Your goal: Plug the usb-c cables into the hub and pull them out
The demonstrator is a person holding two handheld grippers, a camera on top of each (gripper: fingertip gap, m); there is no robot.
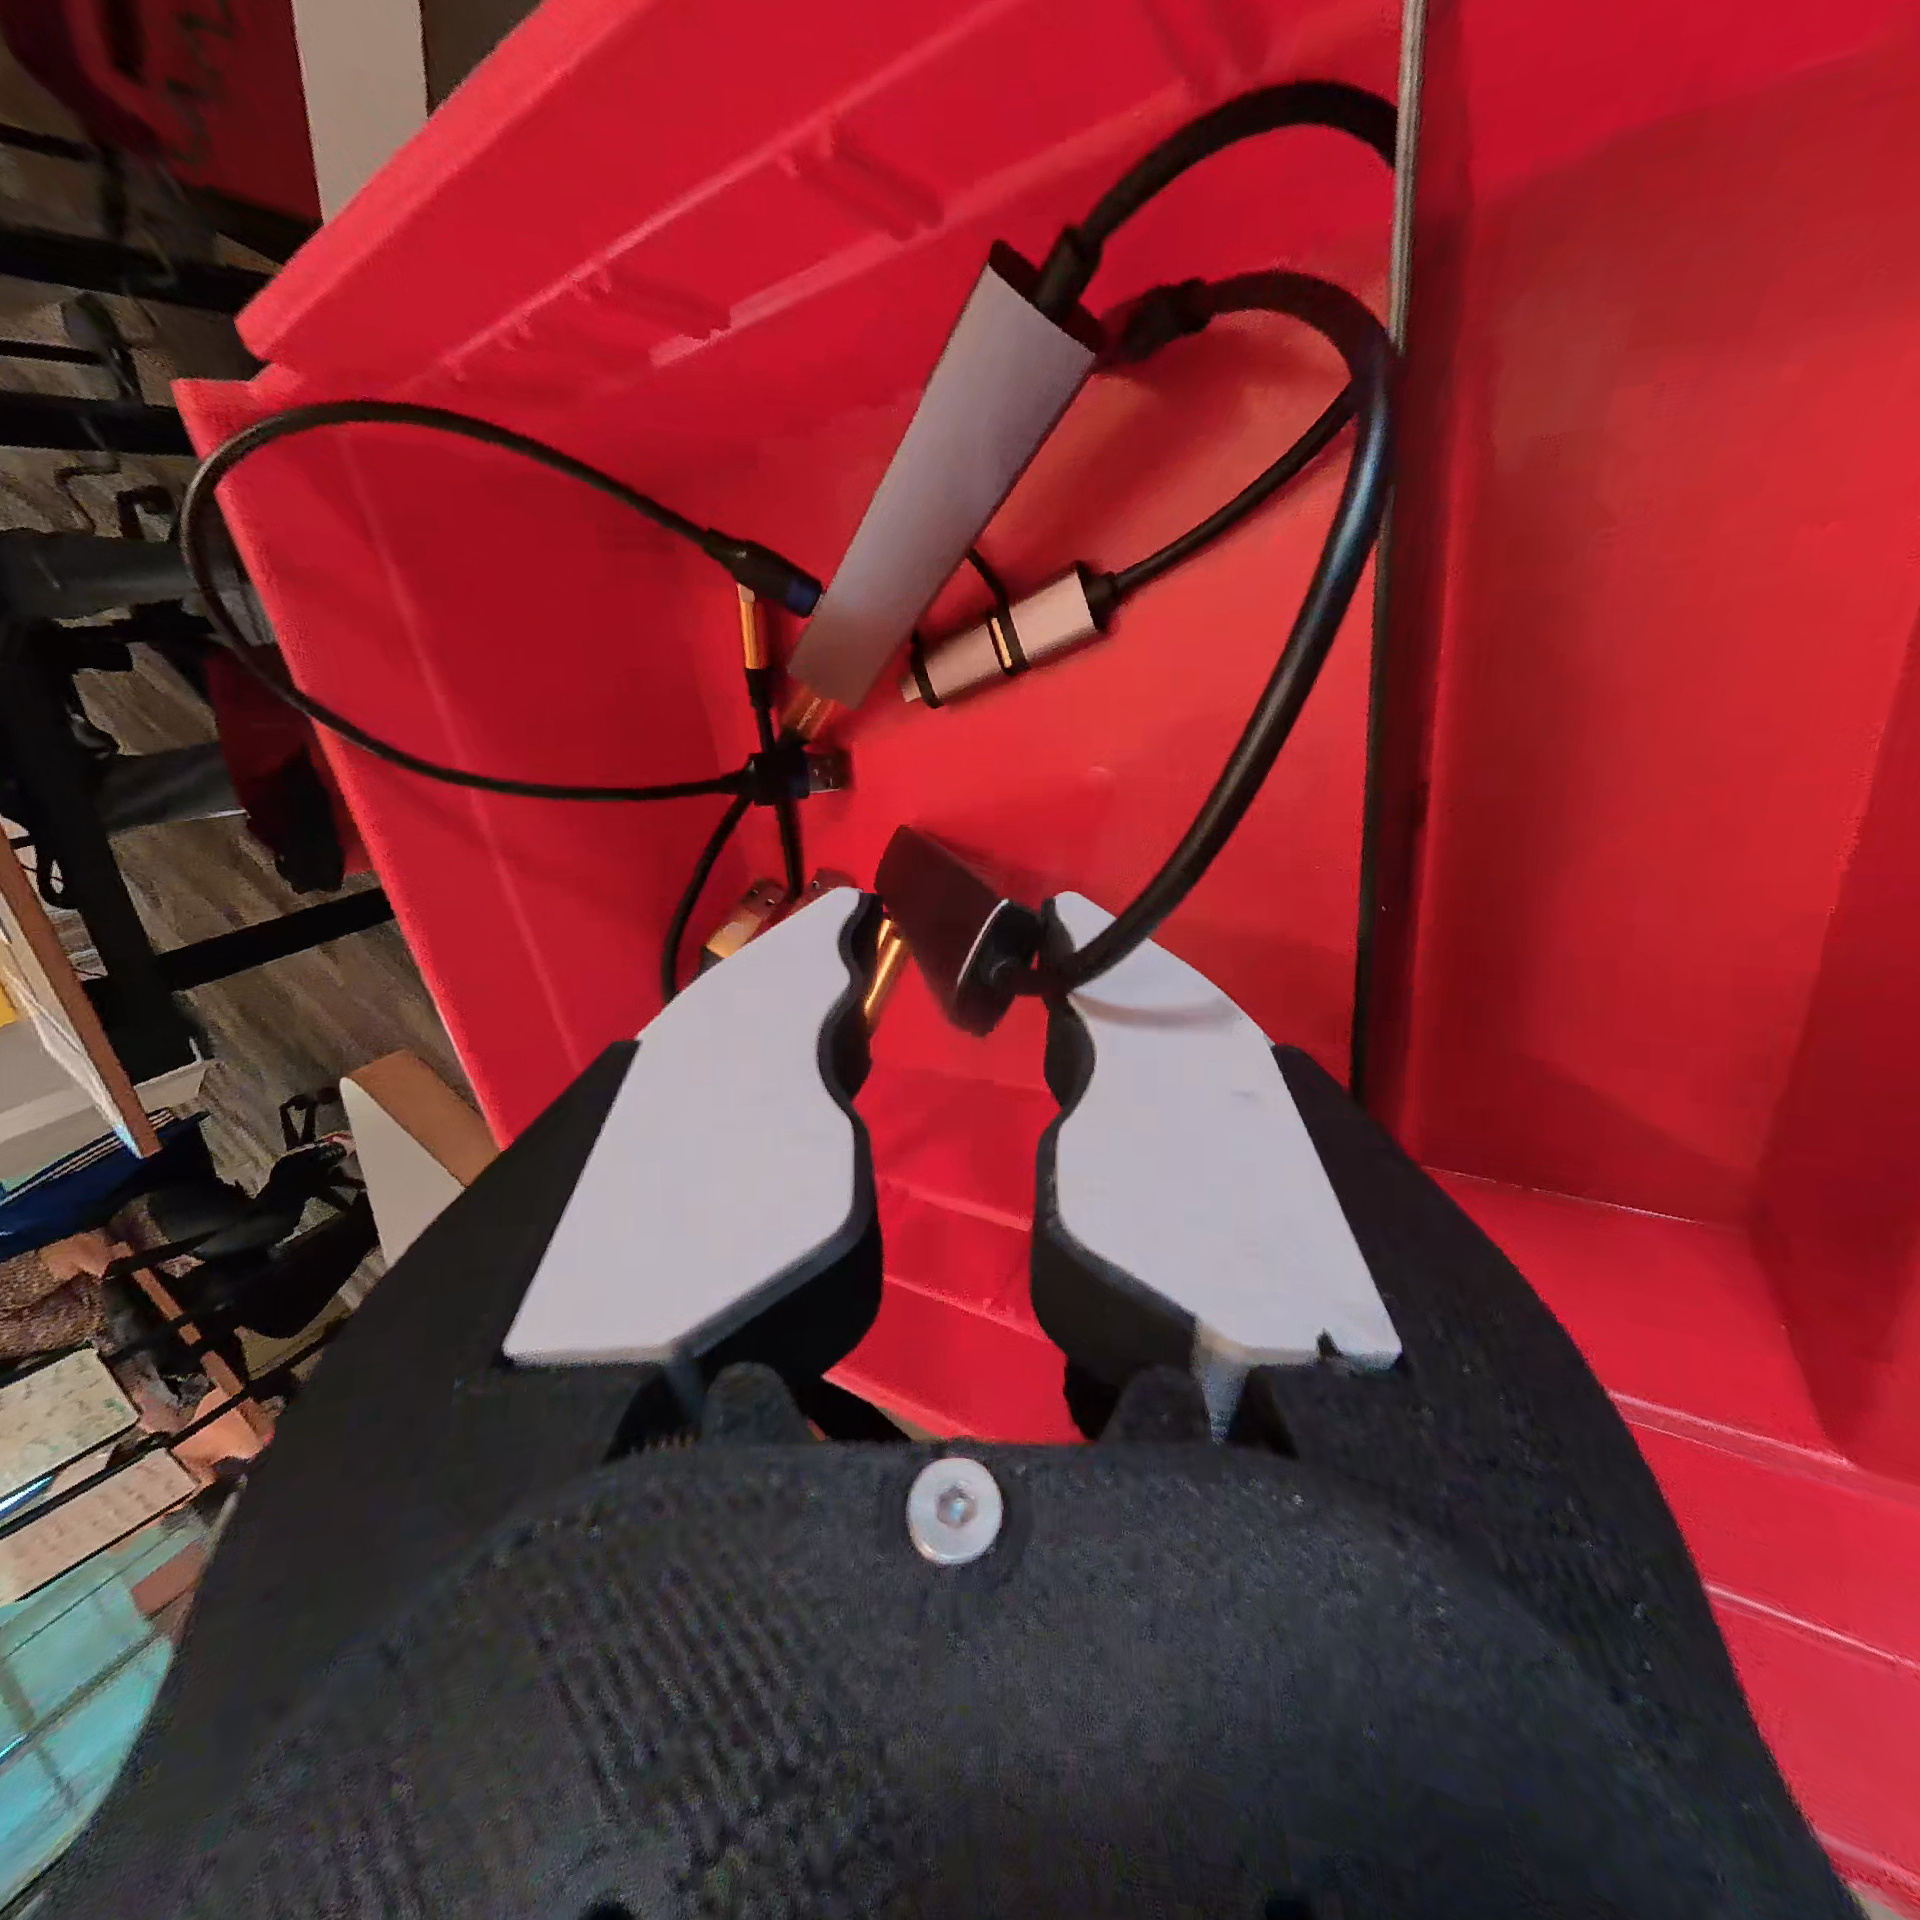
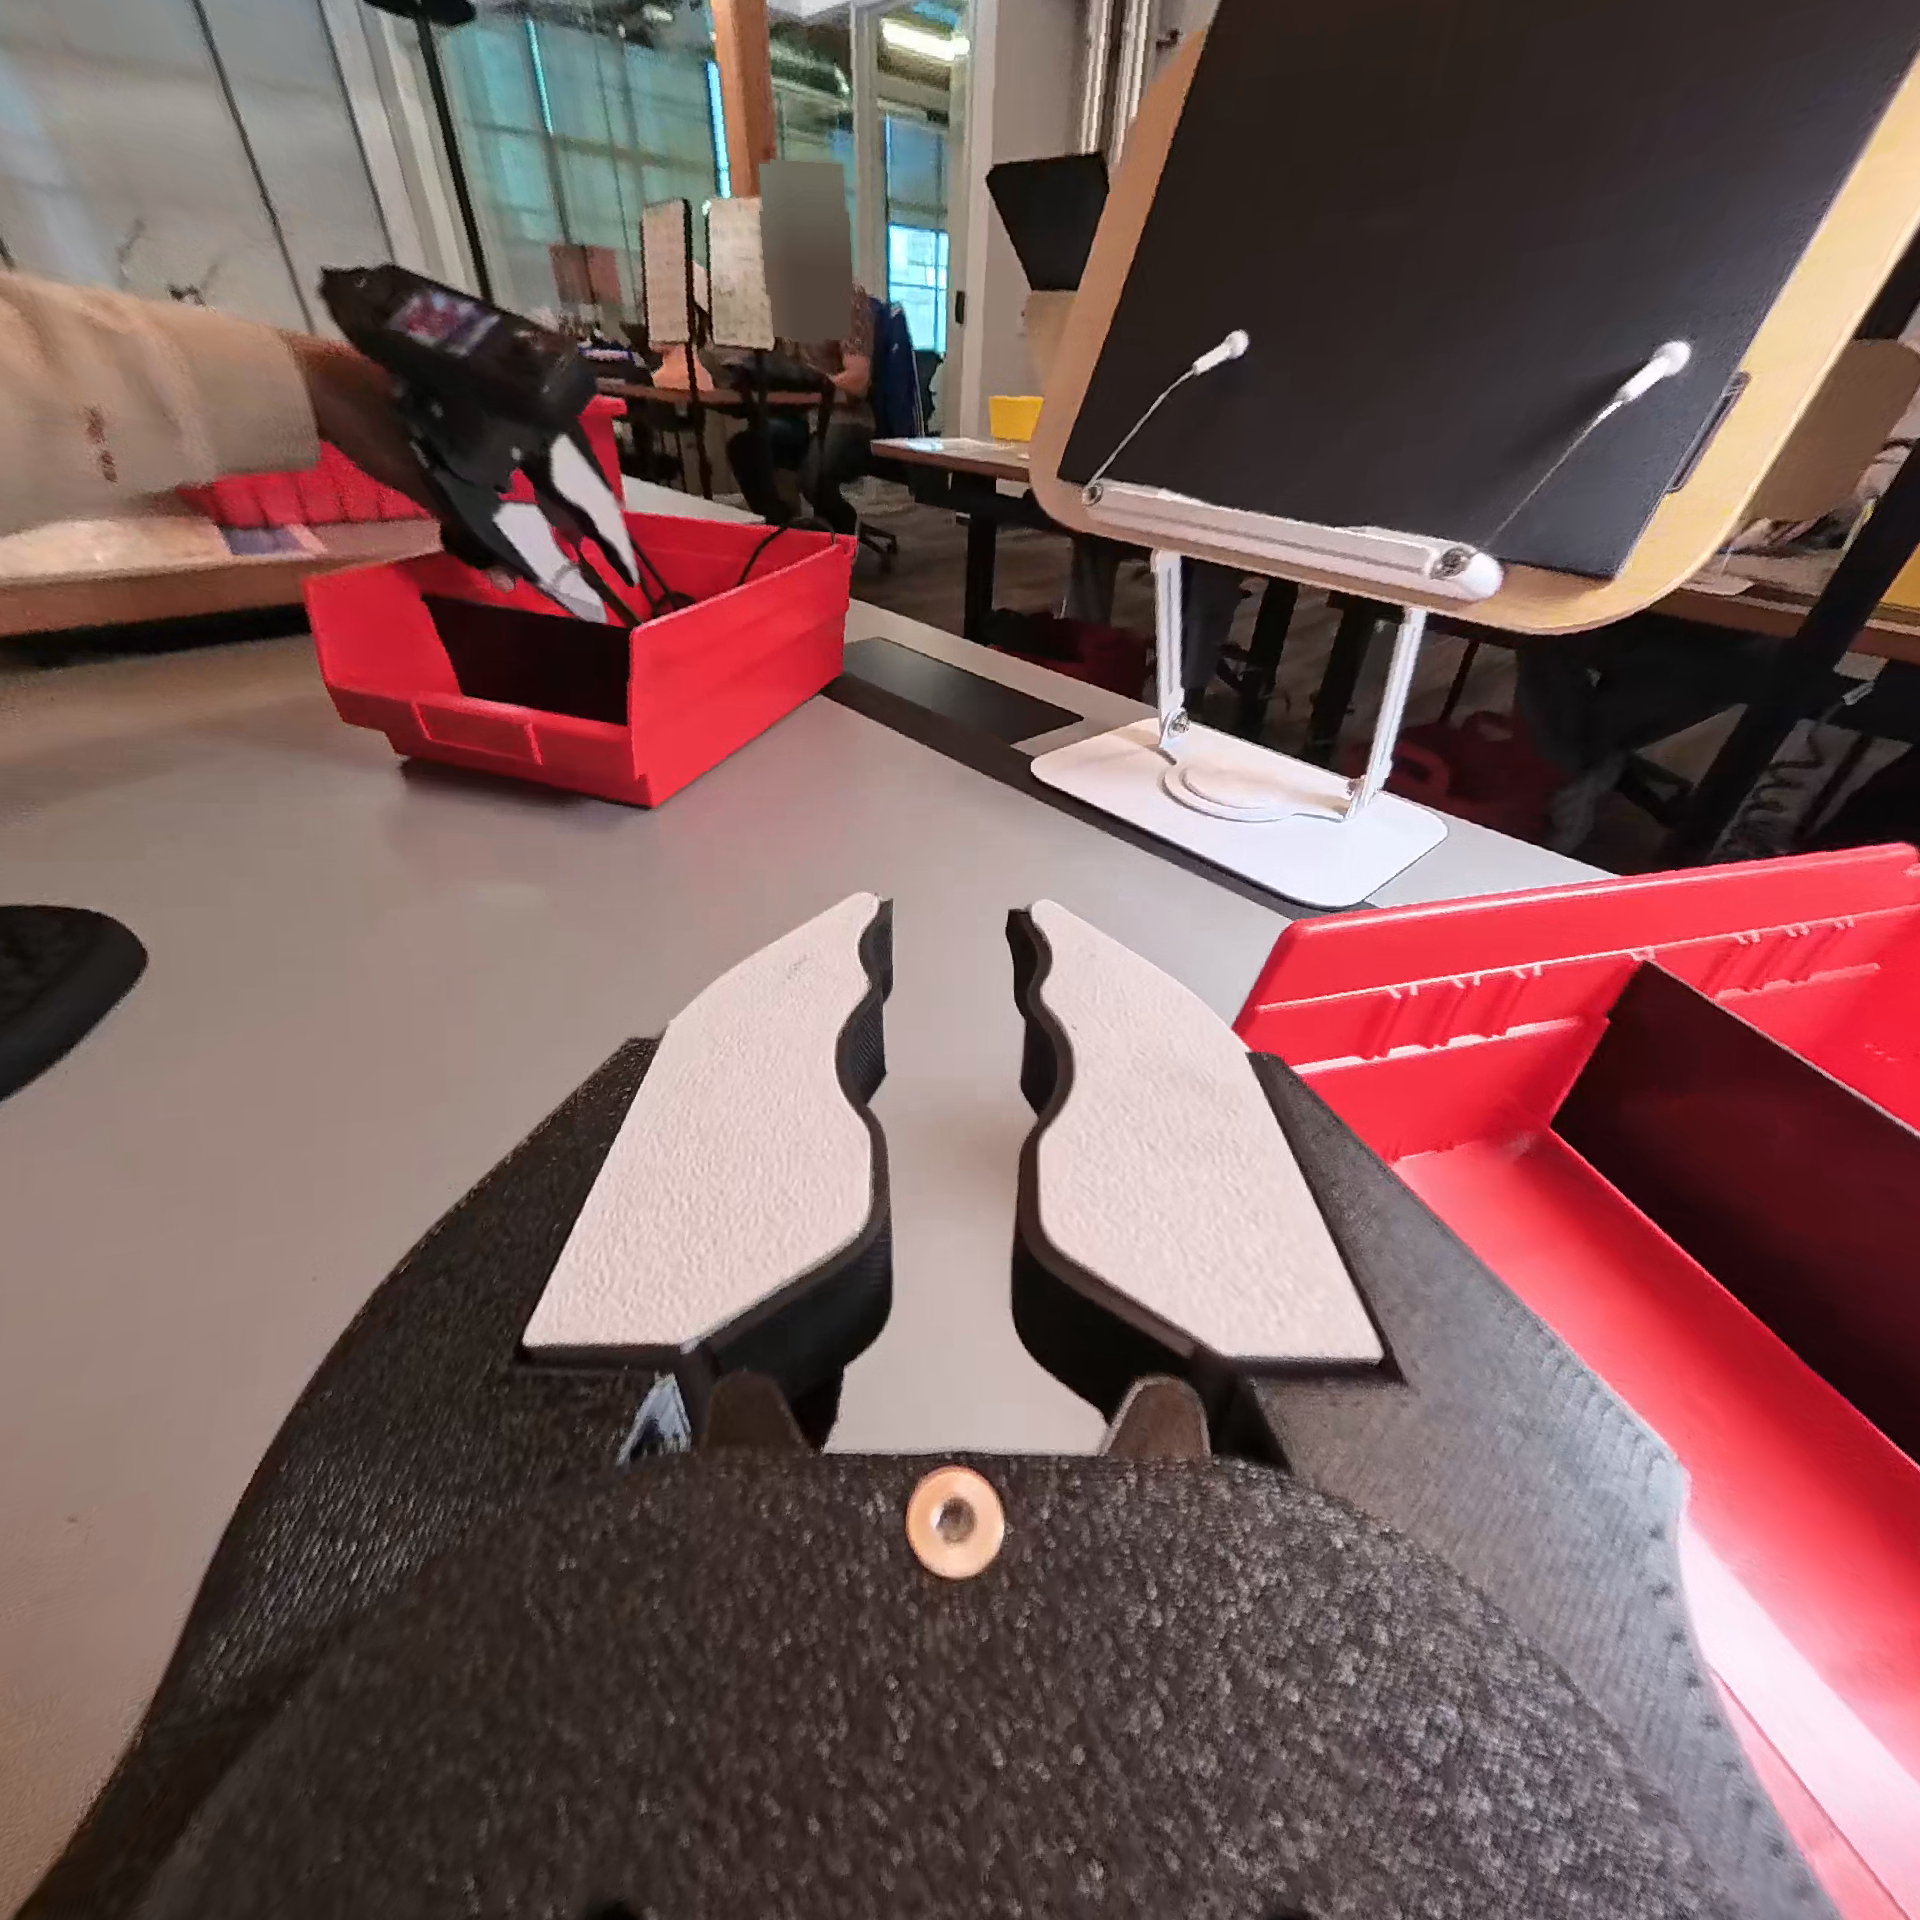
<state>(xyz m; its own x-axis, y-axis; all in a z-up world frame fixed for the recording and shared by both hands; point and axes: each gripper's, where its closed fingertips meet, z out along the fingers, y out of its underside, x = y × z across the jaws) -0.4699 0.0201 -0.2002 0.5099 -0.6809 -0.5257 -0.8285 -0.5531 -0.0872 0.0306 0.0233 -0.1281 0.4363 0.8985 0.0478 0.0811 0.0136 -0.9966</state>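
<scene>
Hub [image 1: 940, 488] lies in a red bin [image 1: 1610, 727] (grey table, open workshop); left gripper [image 1: 951, 935] pinches a dark plug [image 1: 951, 935] at six o'clock; right gripper [image 2: 948, 935] hovers part-open, empty.

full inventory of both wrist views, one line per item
red bin: one, red, far left on table, holds the cables
second red bin: one, red, right of right gripper
hub: one, silver, inside bin
silver plug: one, beside hub
orange-tipped cables: black, by hub; count unclear
dark adapter: one, between left fingers
stand: one, white, holds dark board
table: grey
sleeve: beige, far left
left gripper: in bin
right gripper: open, over table
</scene>
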